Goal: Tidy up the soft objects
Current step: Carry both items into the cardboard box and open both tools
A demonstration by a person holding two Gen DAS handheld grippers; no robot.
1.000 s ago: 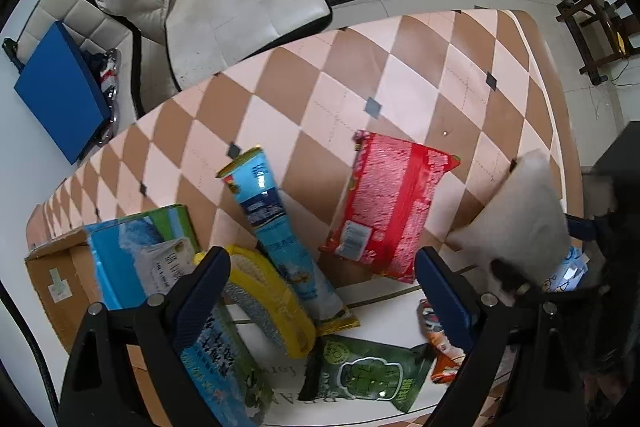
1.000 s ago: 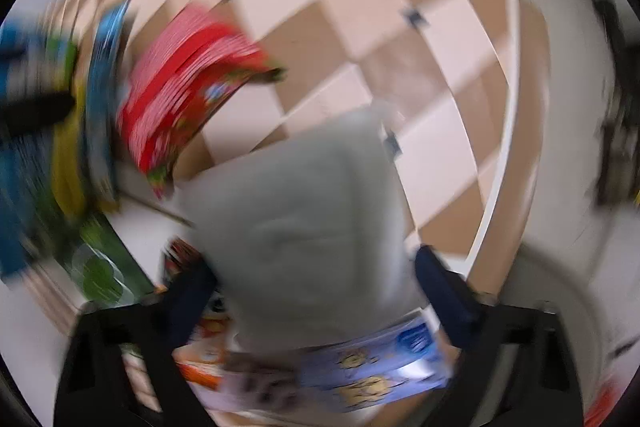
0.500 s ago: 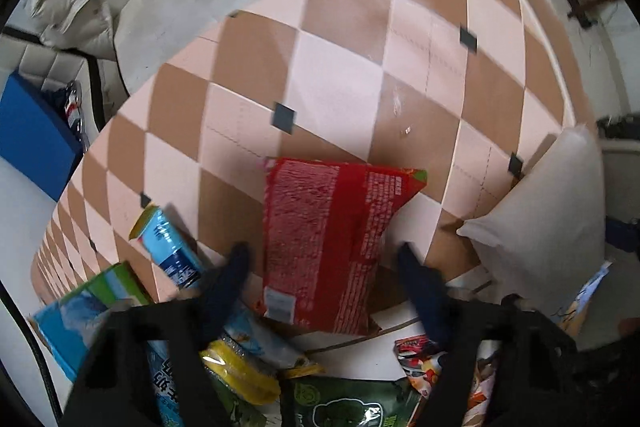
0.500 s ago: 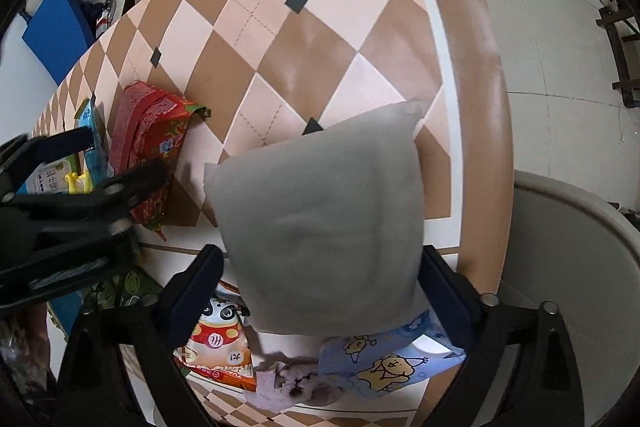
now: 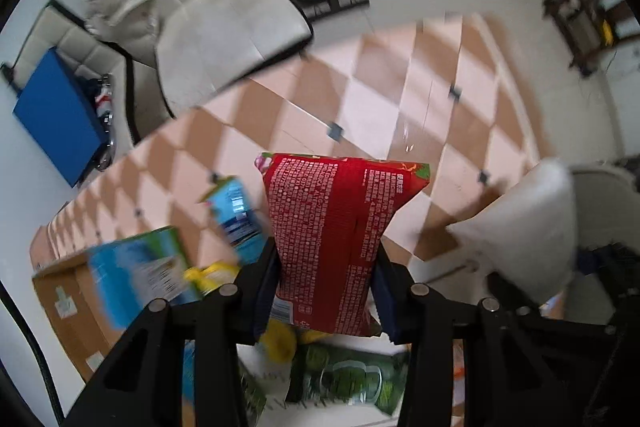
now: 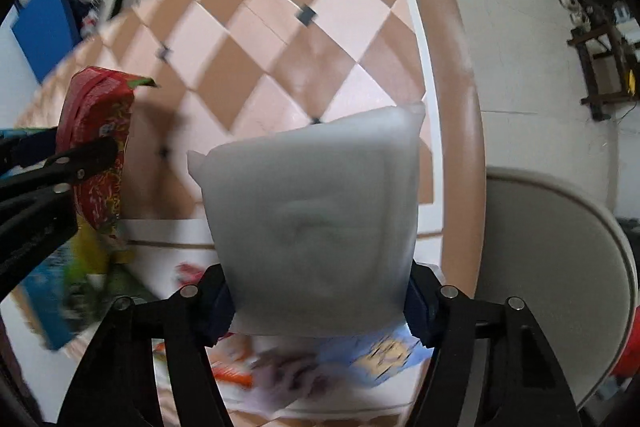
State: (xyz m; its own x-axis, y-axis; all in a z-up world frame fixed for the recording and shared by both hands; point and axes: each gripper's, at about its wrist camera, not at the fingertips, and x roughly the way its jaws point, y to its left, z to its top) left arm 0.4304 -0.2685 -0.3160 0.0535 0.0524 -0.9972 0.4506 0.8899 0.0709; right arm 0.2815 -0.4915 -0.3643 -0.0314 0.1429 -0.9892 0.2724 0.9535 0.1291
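**Two soft things could slip**

The left gripper has just squeezed shut on the red snack bag. The right gripper has just closed on the white pillow. Both hang above the checkered table. Slippery, squashy sides might slide out and fall on the packets below.

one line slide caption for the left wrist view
Left gripper clamps a red snack bag above the checkered table.

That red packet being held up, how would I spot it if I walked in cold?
Look at the table with the pink and brown diamond pattern. Near its cluttered end, the left tongs have just been closing and now pinch a red packet. It is the only red one, covered in fine white print; its neighbours are blue, yellow and green, and the pillow is white.
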